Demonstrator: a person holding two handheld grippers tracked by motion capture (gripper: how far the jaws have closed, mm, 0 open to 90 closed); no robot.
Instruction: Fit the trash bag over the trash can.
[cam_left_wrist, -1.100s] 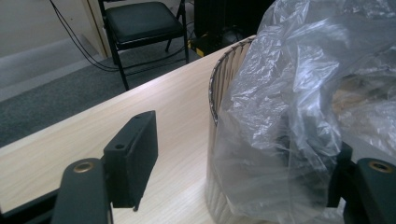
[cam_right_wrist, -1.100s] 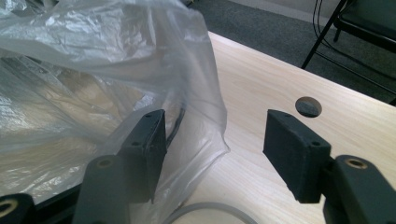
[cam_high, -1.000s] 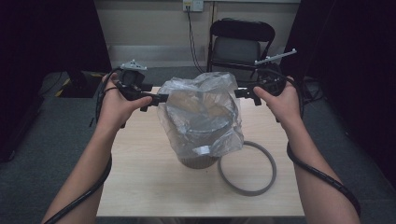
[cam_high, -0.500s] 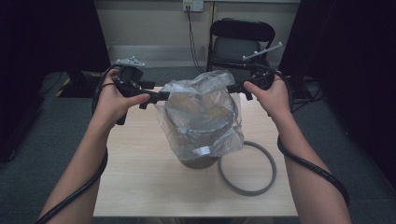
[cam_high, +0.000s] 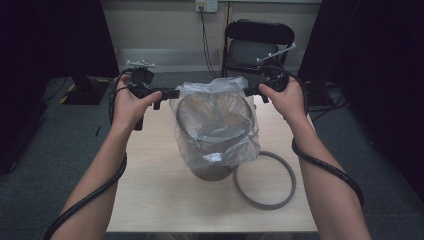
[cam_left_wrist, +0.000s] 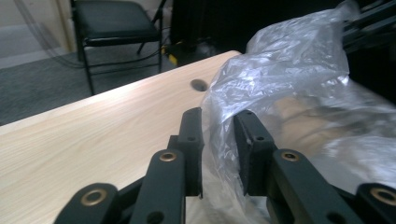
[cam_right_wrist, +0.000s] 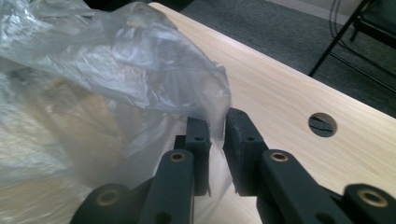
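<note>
A clear plastic bag (cam_high: 215, 125) lines a round bin (cam_high: 212, 172) that stands mid-table, its loose rim rising above the bin. My left gripper (cam_high: 172, 93) reaches in level from the left to the bag's upper left rim. In the left gripper view its jaws (cam_left_wrist: 218, 126) have just been closing; a fold of the bag (cam_left_wrist: 289, 70) hangs between them with a gap still showing. My right gripper (cam_high: 247, 91) meets the upper right rim. Its jaws (cam_right_wrist: 217, 126) have also just been closing and stand narrow around an edge of the bag (cam_right_wrist: 116, 60).
A grey ring (cam_high: 265, 205) lies flat on the wooden table (cam_high: 150, 190) right of the bin. A cable hole (cam_right_wrist: 322, 124) is cut in the tabletop near the far edge. A black chair (cam_high: 257, 45) stands behind the table. Carpet surrounds it.
Both hands have moved inward and toward the table's far side, to the bag's top rim. The grippers' jaws now sit around the plastic at each side.
</note>
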